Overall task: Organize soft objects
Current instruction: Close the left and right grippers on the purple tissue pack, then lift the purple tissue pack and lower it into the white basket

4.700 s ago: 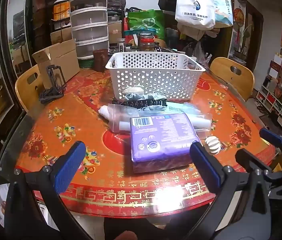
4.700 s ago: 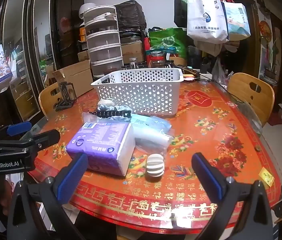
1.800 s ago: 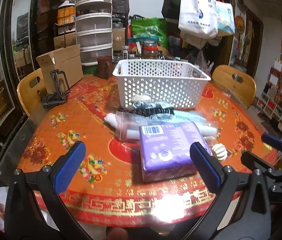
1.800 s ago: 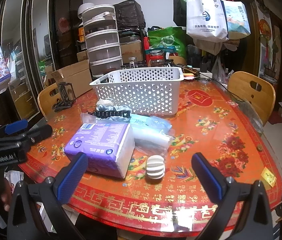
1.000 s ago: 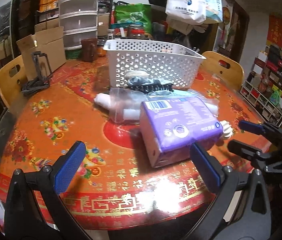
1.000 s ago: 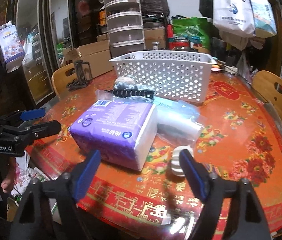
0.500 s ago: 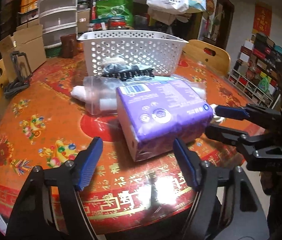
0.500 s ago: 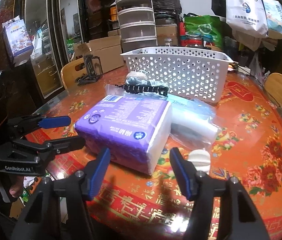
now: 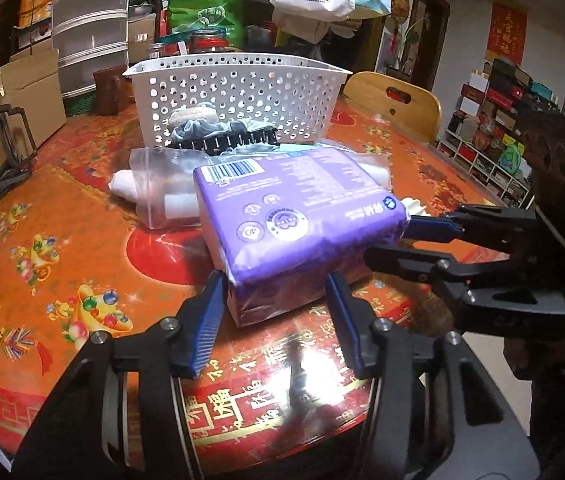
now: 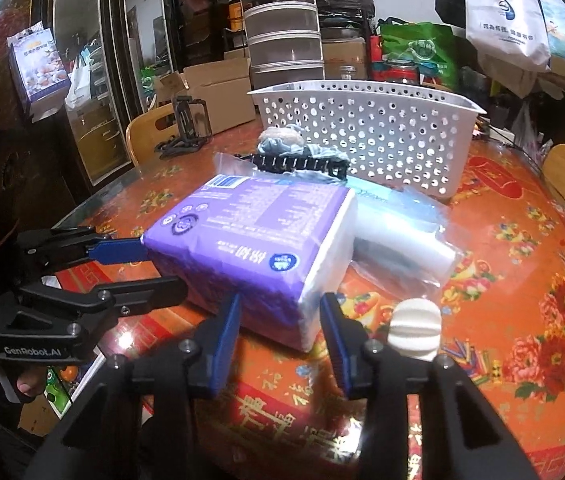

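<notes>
Our left gripper and right gripper are matte black frames with round silver screws and ribbed blue pads; one body reads "GenRobot.AI" in white.

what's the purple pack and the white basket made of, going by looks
Purple pack: likely soft tissue paper in thin glossy plastic film; it shines, wrinkles at the end seam, and carries a printed barcode.
White basket: looks like rigid moulded plastic, matte to slightly glossy, with evenly punched round holes and a smooth rolled rim.
</notes>
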`<state>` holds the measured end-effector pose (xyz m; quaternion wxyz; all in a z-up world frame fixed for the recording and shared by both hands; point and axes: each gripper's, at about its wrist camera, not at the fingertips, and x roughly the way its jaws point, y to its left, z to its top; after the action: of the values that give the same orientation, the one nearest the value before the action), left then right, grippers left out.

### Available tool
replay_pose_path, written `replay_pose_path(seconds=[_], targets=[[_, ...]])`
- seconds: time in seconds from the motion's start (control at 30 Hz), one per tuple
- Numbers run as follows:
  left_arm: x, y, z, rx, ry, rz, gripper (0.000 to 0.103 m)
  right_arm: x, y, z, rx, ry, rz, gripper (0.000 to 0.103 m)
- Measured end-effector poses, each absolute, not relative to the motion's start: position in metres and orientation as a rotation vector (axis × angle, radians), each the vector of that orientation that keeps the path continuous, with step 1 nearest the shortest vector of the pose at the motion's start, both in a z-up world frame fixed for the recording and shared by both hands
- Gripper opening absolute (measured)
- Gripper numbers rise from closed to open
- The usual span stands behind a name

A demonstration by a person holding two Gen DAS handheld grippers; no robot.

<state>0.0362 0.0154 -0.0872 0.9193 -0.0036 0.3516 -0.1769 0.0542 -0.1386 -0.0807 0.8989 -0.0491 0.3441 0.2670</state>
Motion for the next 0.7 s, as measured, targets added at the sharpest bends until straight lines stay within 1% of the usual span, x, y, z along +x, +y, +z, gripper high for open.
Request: replay_pose_path(seconds=[0.1, 0.3, 0.4, 0.7], targets=[[0.037, 0.017, -0.088, -0.009, 0.728, -0.363, 0.043, 0.054, -0.14, -0.081, -0.101, 0.711, 0.554, 0.037], [0.04, 0.02, -0.089, -0.025, 0.736, -0.367, 0.043, 0.052, -0.139, -0.082, -0.126, 0.707, 0.546, 0.035], [0.04, 0.02, -0.089, -0.025, 0.736, -0.359, 0.041, 0.05, -0.137, -0.081, -0.139, 0.698, 0.532, 0.034], [0.03, 0.016, -0.077, -0.002, 0.693, -0.297, 0.041, 0.038, -0.13, -0.068, -0.168, 0.635, 0.516, 0.031]])
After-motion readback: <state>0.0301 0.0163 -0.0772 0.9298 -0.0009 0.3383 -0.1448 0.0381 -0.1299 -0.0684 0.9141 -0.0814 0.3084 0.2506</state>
